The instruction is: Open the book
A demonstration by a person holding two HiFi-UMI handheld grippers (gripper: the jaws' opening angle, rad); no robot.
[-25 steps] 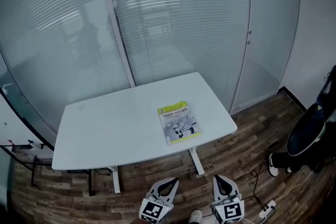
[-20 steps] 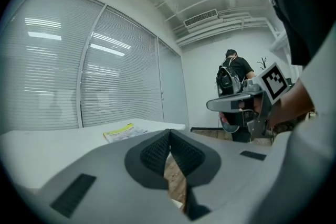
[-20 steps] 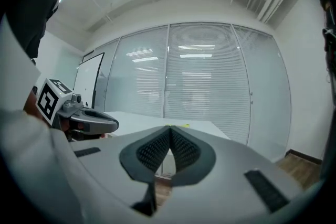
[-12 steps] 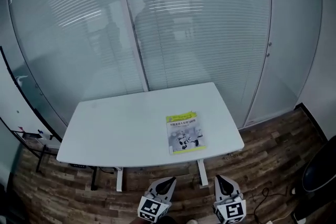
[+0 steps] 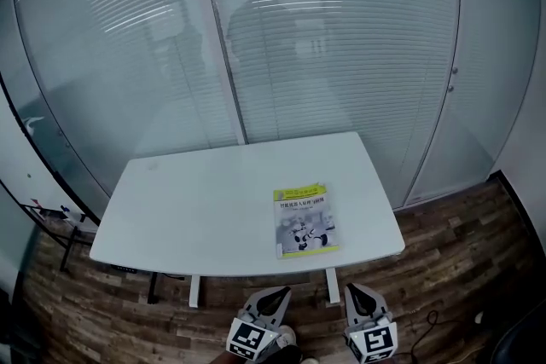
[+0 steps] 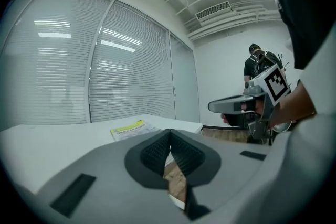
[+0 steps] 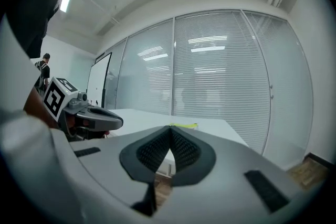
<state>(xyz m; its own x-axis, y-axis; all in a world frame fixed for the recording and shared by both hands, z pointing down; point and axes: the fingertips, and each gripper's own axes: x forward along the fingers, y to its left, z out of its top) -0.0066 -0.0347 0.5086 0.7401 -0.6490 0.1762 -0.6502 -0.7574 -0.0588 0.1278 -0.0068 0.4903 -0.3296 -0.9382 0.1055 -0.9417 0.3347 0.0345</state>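
Note:
A closed book (image 5: pixel 305 220) with a grey and yellow-green cover lies flat on the white table (image 5: pixel 196 209), near its front right edge. Both grippers hover over the floor short of that edge, pointing at the table. My left gripper (image 5: pixel 280 293) is shut with nothing between its pads. My right gripper (image 5: pixel 355 291) is shut and empty too. In the left gripper view the book (image 6: pixel 128 130) lies beyond the shut left gripper (image 6: pixel 169 132), and the right gripper (image 6: pixel 231 106) shows to the right. The right gripper view has the book (image 7: pixel 184 126) just past the shut right gripper (image 7: pixel 170 129).
Glass walls with blinds (image 5: pixel 341 38) stand behind the table, and a glass door (image 5: pixel 478 81) is at the right. Wooden floor (image 5: pixel 444 268) surrounds the table's legs. A small stand (image 5: pixel 51 217) sits at the far left. A person (image 6: pixel 257 63) stands far off.
The head view has swung: the table and book now sit lower and more central. The dark figure at the right edge has left the picture. Both grippers stay at the bottom edge.

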